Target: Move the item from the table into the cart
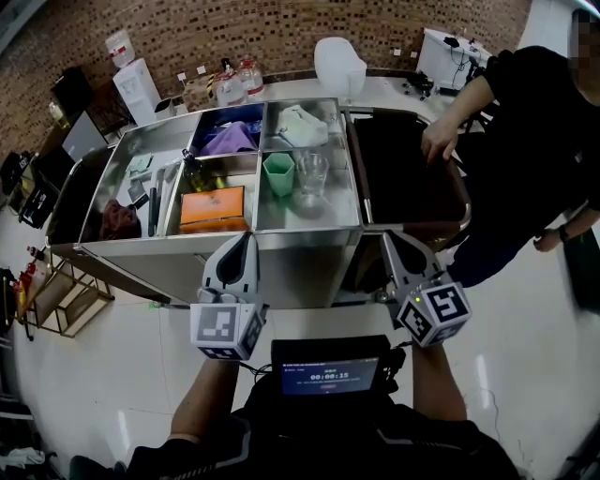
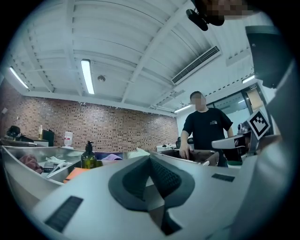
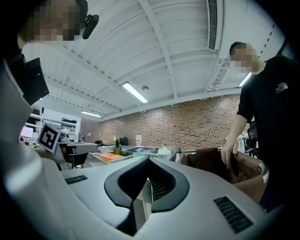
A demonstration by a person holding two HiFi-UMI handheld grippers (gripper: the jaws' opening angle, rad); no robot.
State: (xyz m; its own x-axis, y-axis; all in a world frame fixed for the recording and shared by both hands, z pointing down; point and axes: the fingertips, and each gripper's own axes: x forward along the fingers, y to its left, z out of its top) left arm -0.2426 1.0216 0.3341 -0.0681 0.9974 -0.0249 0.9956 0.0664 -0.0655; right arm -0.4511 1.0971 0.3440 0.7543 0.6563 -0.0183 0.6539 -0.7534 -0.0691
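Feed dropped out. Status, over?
Left gripper shut, empty. Right gripper same. Steel cart ahead, orange box already inside. Person's hand at brown bin.

This looks like a lab or test room. Beyond the jaws stands a compartmented steel counter (image 1: 300, 264), and behind it a brick wall (image 1: 281, 28) with a water dispenser (image 1: 139, 89). Above the jaws hang a strip light (image 2: 87, 76) and a ceiling vent (image 2: 196, 64).

One steel table (image 1: 300, 264) stands near, with one brown cart (image 1: 403, 169) to its right. In the table's compartments lie one green cup (image 1: 278, 174), one clear glass (image 1: 311, 172), one orange box (image 1: 213, 208), one dark pump bottle (image 1: 194, 173), one purple cloth (image 1: 228, 141) and one white cloth (image 1: 302, 127). Two clear bottles (image 1: 230, 86) stand far behind. There are two grippers, left gripper (image 1: 247, 238) and right gripper (image 1: 387, 238).
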